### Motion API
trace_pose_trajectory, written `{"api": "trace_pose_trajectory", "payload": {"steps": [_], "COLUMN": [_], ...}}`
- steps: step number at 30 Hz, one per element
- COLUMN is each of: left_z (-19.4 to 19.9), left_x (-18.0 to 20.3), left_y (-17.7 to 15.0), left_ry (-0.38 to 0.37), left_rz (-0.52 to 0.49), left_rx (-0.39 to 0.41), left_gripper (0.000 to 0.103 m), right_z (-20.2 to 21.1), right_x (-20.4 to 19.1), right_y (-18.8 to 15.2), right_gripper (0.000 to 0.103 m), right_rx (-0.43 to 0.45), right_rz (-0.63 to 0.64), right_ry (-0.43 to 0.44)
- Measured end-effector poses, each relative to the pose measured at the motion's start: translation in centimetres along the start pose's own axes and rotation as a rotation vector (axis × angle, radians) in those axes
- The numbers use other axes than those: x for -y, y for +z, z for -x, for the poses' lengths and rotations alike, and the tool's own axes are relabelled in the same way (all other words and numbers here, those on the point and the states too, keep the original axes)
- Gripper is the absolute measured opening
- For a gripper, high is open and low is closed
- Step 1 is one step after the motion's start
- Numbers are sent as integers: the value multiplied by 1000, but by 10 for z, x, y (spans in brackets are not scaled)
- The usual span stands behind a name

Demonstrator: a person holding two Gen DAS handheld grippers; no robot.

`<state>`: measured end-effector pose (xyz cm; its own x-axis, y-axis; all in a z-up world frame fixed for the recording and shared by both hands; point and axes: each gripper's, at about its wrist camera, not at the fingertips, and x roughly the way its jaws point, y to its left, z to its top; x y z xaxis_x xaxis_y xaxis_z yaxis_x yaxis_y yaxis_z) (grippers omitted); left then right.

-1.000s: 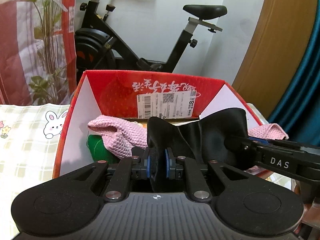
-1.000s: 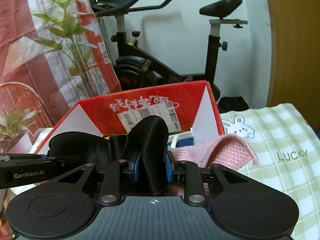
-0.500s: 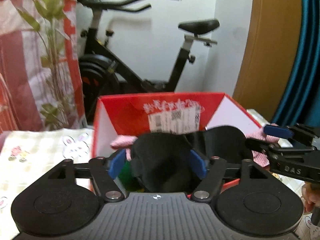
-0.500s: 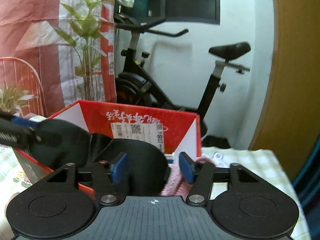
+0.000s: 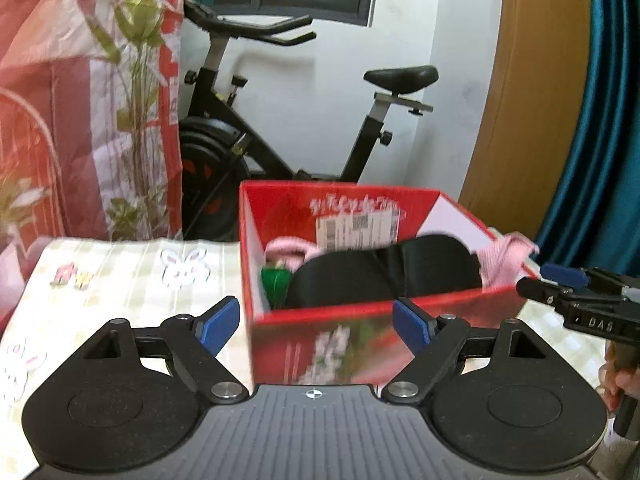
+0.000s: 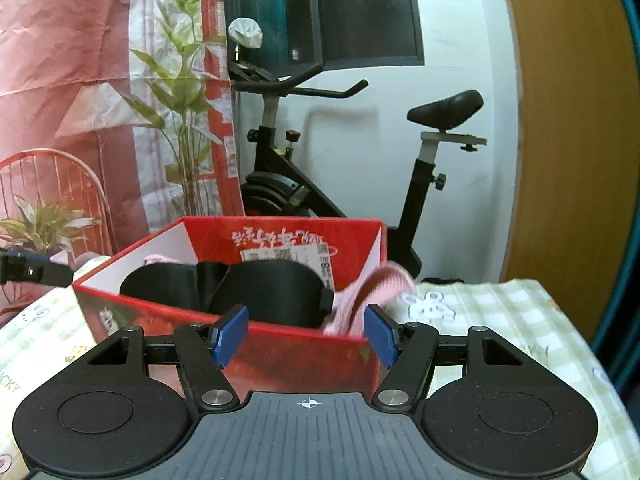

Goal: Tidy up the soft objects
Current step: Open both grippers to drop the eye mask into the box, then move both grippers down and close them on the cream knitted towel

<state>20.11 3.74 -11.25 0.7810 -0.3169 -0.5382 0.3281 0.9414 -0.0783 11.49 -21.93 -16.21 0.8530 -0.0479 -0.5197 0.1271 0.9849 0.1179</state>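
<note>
Both grippers empty, nothing between the pads. Left gripper (image 5: pixel 318 324) jaws wide and just opened further; right gripper (image 6: pixel 306 334) jaws at a moderate gap, just been opening too.

Black soft item (image 5: pixel 384 276) sits inside the red box (image 5: pixel 360 344), lying across it with its long axis roughly along the box's near wall, spanning most of the width. Pink knit cloth (image 6: pixel 372 292) is draped over the box's right wall near the front right corner, one end hanging outside; more pink shows by the back left corner. Something green (image 5: pixel 276 284) in the left front corner under the black piece, can't tell what.

Key relation: box is straight ahead of both pairs of fingers and below their line, near wall between pads and contents. Right gripper is nearer the hanging pink end, so my call is it should tuck that in. Table edge close on the right.
</note>
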Motion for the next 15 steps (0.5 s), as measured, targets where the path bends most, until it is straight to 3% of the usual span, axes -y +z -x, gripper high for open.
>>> {"api": "trace_pose_trajectory", "payload": {"steps": [15], "left_z": [-38], "left_x": [-23], "left_y": [-72], "left_ry": [43], "left_rz": [116], "left_rx": [-192], "left_gripper": [80], "right_z": [-19], "right_x": [-20], "right_y": [-80], "right_gripper": [60], "right_rx": [-207], "right_rz": [-103], "right_ry": [19]}}
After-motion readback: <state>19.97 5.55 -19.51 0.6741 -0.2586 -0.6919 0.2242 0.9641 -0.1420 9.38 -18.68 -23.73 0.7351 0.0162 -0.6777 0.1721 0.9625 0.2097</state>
